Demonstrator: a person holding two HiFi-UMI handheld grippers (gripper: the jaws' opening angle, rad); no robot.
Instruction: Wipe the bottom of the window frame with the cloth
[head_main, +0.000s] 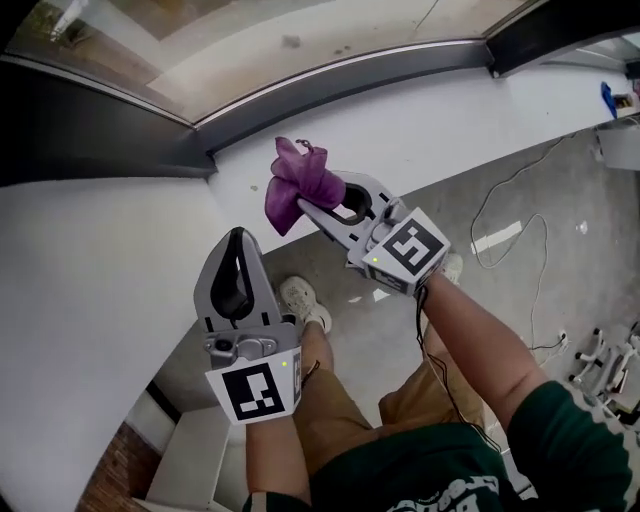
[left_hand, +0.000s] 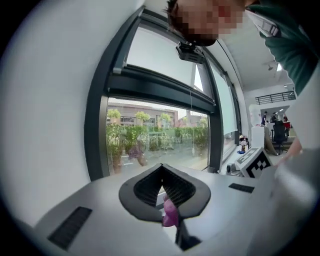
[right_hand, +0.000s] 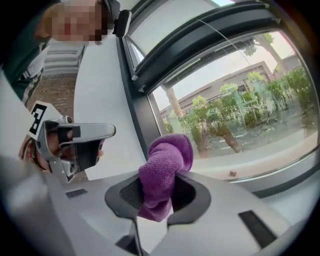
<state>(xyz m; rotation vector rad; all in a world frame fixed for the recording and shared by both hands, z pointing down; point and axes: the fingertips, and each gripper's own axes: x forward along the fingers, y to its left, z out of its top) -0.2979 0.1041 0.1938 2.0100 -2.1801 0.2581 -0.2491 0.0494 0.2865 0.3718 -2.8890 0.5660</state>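
A purple cloth (head_main: 298, 185) is bunched in my right gripper (head_main: 312, 203), which is shut on it just below the window. The cloth (right_hand: 165, 167) bulges up out of the right gripper (right_hand: 159, 184) between the jaws. The dark bottom of the window frame (head_main: 340, 88) curves across the top of the head view above a white wall (head_main: 110, 260); it is also the dark band of the frame (right_hand: 287, 172) under the glass. My left gripper (head_main: 237, 235) is lower left, shut with nothing held, apart from the cloth. In its own view the left gripper (left_hand: 161, 169) faces the window, and a purple scrap (left_hand: 170, 214) shows in the slit.
The grey floor (head_main: 520, 180) below has loose cables (head_main: 500, 205). The person's shoe (head_main: 300, 300) is under the grippers. A white shelf (head_main: 195, 455) stands at the lower left. A blue object (head_main: 608, 98) lies at the far right. Trees and buildings show outside.
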